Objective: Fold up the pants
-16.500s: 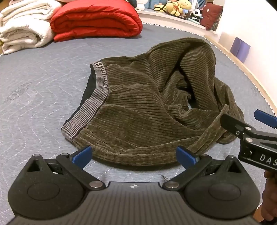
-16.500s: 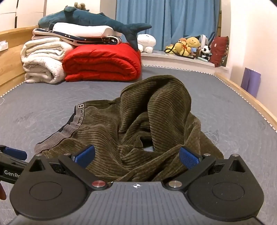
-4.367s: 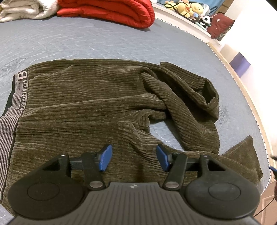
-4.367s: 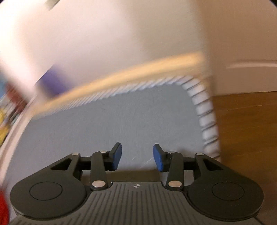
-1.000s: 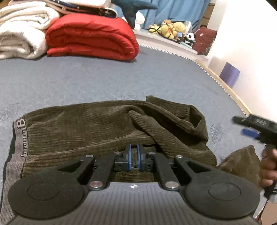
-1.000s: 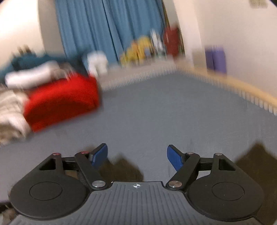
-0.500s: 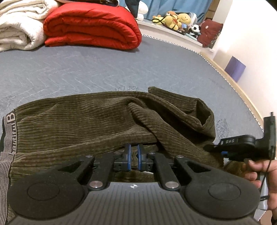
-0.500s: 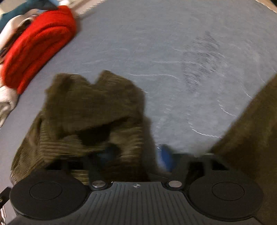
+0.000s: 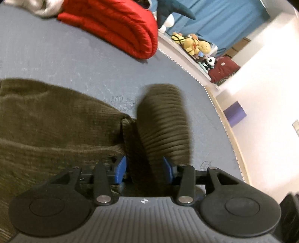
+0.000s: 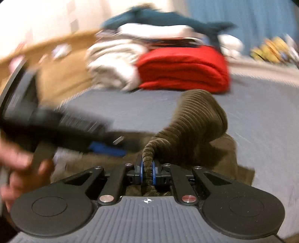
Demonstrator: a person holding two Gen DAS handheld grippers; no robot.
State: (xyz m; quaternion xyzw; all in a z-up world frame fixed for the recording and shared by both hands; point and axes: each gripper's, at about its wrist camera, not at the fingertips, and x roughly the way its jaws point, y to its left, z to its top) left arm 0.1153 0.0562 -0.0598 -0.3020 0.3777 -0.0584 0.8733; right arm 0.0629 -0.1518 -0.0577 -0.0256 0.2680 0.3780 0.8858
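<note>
The olive corduroy pants lie on the grey-blue bed cover. In the left wrist view my left gripper is partly open, with a raised fold of the pants between its blue pads. In the right wrist view my right gripper is shut on a bunched edge of the pants, which rises in a ribbed hump ahead of it. The left gripper shows blurred at the left of that view, held by a hand.
A folded red quilt and white blankets lie at the bed's far end under a blue shark toy. Plush toys sit on a ledge. The bed's wooden edge runs along the right, with a purple box beyond.
My left gripper has opened partway from shut. My right gripper has closed on the pants edge and lifted it, and both views have swung.
</note>
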